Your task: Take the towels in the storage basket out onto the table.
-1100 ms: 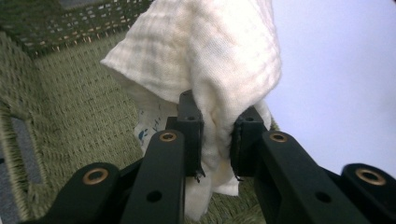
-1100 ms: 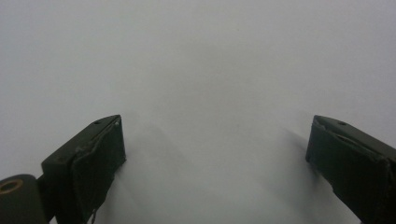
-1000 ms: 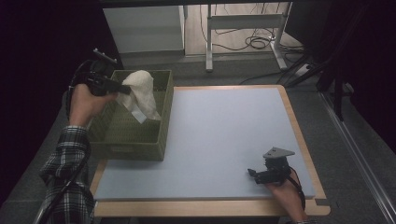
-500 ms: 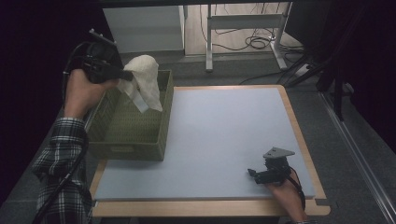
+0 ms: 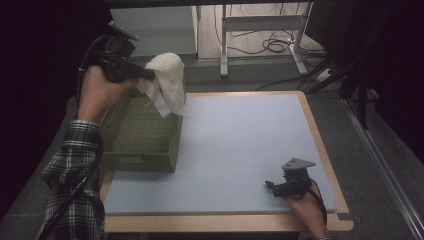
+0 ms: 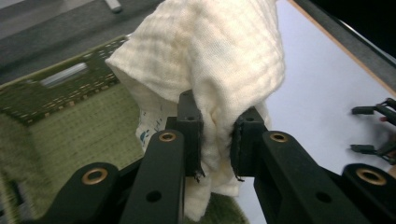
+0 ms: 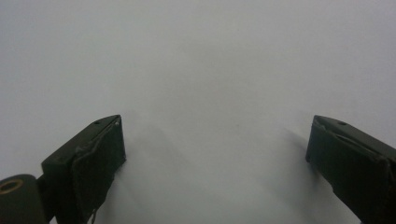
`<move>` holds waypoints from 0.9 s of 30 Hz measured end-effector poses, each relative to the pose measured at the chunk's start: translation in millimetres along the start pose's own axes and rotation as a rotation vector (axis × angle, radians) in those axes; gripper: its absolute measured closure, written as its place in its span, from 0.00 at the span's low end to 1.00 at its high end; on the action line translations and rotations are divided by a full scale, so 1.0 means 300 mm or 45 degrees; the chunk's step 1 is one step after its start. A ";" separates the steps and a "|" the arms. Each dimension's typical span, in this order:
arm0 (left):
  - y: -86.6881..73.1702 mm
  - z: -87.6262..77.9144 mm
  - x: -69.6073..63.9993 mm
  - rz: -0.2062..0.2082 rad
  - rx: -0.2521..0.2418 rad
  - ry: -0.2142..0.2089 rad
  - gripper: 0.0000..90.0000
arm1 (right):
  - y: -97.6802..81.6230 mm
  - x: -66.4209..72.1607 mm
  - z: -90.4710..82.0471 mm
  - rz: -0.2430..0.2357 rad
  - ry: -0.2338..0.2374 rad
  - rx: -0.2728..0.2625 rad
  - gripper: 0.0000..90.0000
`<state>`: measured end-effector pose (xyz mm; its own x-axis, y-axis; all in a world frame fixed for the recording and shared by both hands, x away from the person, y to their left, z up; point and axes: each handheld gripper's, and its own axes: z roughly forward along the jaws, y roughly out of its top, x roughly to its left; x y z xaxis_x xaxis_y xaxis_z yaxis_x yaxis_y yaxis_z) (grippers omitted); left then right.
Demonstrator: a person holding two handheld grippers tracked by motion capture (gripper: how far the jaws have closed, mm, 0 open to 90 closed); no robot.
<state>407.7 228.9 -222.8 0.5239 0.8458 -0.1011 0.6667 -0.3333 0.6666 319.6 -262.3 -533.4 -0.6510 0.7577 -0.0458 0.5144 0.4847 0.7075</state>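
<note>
Our left tongs [image 6: 215, 142] pinch the cream cloth [image 5: 167, 80] above the green basket [image 5: 142, 137]; next we carry it tableward, where our right tongs [image 5: 270, 187] wait spread.

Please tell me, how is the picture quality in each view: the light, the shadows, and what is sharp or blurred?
High view: dim, with dark edges; the cream woven cloth is the brightest thing. Left gripper view: the cloth and black jaws are sharp; the green woven basket is softer. Right gripper view: pale blue-grey table mat evenly lit, featureless, with faint soft shadows beside the jaws.
</note>
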 end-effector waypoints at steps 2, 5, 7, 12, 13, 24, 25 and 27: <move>0.009 0.030 -0.022 0.021 0.011 -0.022 0.86 | 0.000 0.000 0.000 -0.001 0.000 -0.001 0.05; 0.015 0.067 -0.045 0.037 0.021 -0.053 0.86 | 0.000 0.000 0.001 -0.001 0.001 -0.003 0.05; 0.019 0.094 -0.060 0.049 0.034 -0.072 0.86 | 0.000 0.000 0.001 -0.001 0.001 -0.003 0.05; 0.025 0.171 -0.100 0.087 0.068 -0.122 0.86 | 0.000 -0.001 0.000 -0.002 0.001 -0.001 0.05; 0.025 0.188 -0.108 0.093 0.073 -0.129 0.86 | 0.000 0.000 0.000 -0.001 0.002 -0.001 0.05; 0.028 0.369 -0.196 0.156 0.115 -0.249 0.85 | 0.000 0.000 0.000 0.000 0.003 -0.003 0.05; 0.028 0.383 -0.204 0.161 0.119 -0.261 0.85 | 0.000 0.000 0.000 0.000 0.003 -0.003 0.05; 0.028 0.413 -0.221 0.168 0.127 -0.277 0.85 | 0.000 0.000 0.000 0.001 0.003 -0.002 0.05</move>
<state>444.2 118.5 -301.9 0.7042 0.6864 -0.1816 0.6284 -0.4835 0.6094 319.7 -262.2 -533.4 -0.6521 0.7569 -0.0435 0.5140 0.4836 0.7085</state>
